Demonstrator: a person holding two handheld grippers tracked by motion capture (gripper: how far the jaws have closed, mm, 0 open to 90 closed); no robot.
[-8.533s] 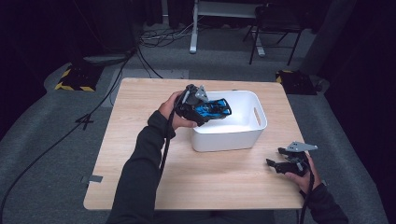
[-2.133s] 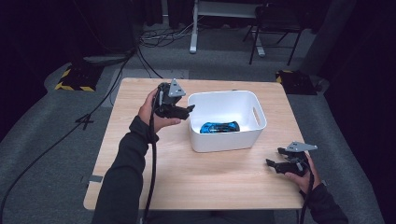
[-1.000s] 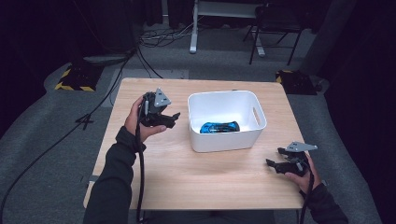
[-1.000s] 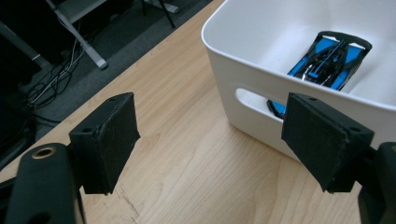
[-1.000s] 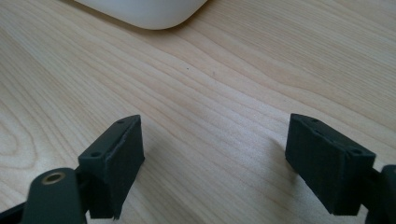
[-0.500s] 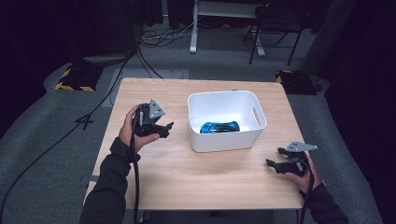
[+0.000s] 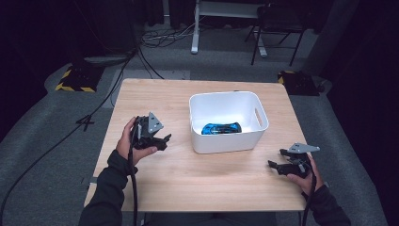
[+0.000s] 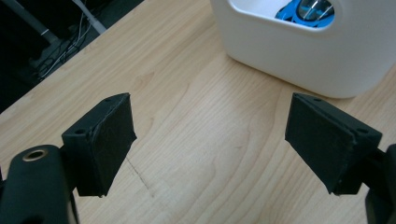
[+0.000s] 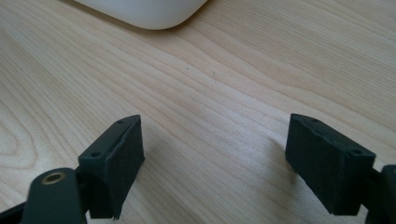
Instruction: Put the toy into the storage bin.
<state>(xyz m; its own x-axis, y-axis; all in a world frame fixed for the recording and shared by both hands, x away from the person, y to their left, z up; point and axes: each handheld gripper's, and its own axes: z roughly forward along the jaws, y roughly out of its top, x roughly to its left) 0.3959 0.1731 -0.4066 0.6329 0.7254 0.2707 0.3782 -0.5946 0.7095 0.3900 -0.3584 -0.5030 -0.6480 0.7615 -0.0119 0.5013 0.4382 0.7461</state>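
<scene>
Dark studio, wooden table (image 7: pixel 207 183). Left gripper (image 7: pixel 162 140) had pulled back from white bin (image 7: pixel 229 143), jaws wide, empty; blue toy car (image 7: pixel 221 127) left inside. Right gripper (image 7: pixel 277 166) idle, jaws apart. Drop-off looked done.

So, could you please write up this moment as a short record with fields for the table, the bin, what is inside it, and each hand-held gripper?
table: light wooden table
bin: white bin with handle slots, right of the table's middle
contents: blue toy car lying on the bin's bottom
left hand-held gripper: open, nothing between the jaws, left of the bin and apart from it
right hand-held gripper: open, nothing between the jaws, near the table's front right corner
</scene>
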